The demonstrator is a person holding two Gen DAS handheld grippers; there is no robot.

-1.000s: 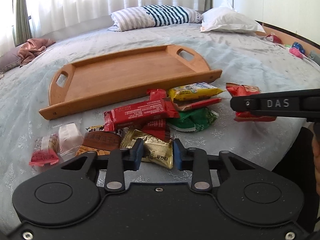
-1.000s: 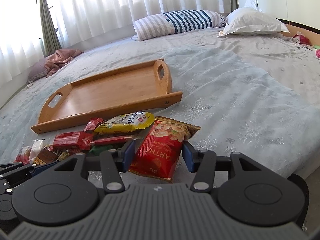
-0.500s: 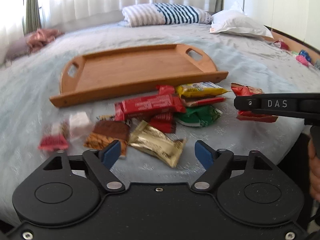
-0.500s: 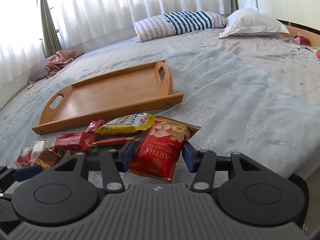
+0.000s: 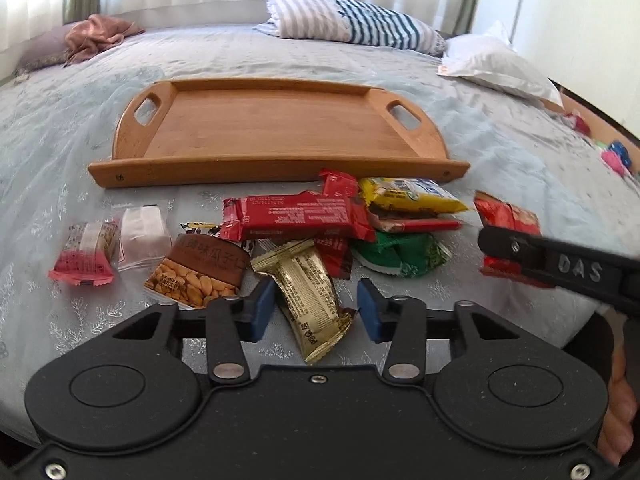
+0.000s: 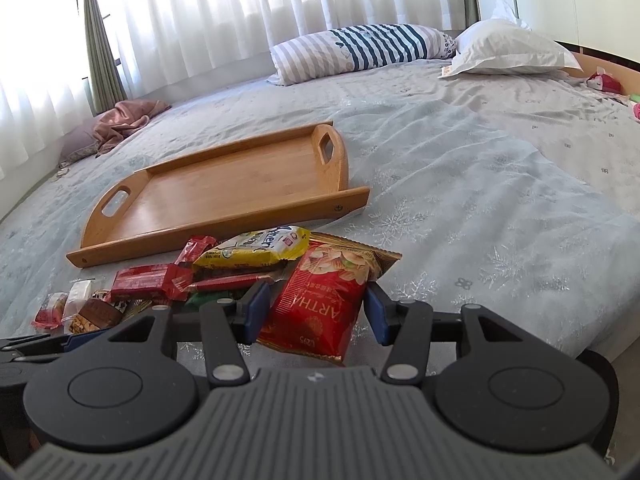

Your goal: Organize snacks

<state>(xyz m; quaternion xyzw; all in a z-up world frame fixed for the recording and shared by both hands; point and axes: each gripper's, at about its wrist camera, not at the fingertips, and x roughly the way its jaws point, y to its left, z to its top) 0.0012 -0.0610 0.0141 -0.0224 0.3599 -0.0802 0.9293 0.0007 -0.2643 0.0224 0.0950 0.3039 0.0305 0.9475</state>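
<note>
An empty wooden tray [image 5: 272, 128] lies on the bed, also in the right wrist view [image 6: 224, 188]. In front of it lies a heap of snack packets. My left gripper [image 5: 316, 308] is open around a gold packet [image 5: 308, 292], its pads a little apart from it. A long red bar [image 5: 296, 216], a yellow packet [image 5: 408, 194], a green packet [image 5: 404, 254] and a brown nut packet [image 5: 200, 272] lie close by. My right gripper [image 6: 314, 312] stands astride a red nut bag [image 6: 320, 300], and I cannot tell whether its pads touch it.
A pink packet [image 5: 86, 256] and a clear packet [image 5: 142, 236] lie at the left. Striped pillow [image 6: 360, 48] and white pillow [image 6: 512, 52] at the bed's far side. A pink cloth [image 6: 120, 120] lies far left. The bed's front edge is just below the grippers.
My left gripper opened wide off the gold packet, then narrowed around it again and turned to face the tray squarely. The right gripper has hardly moved.
</note>
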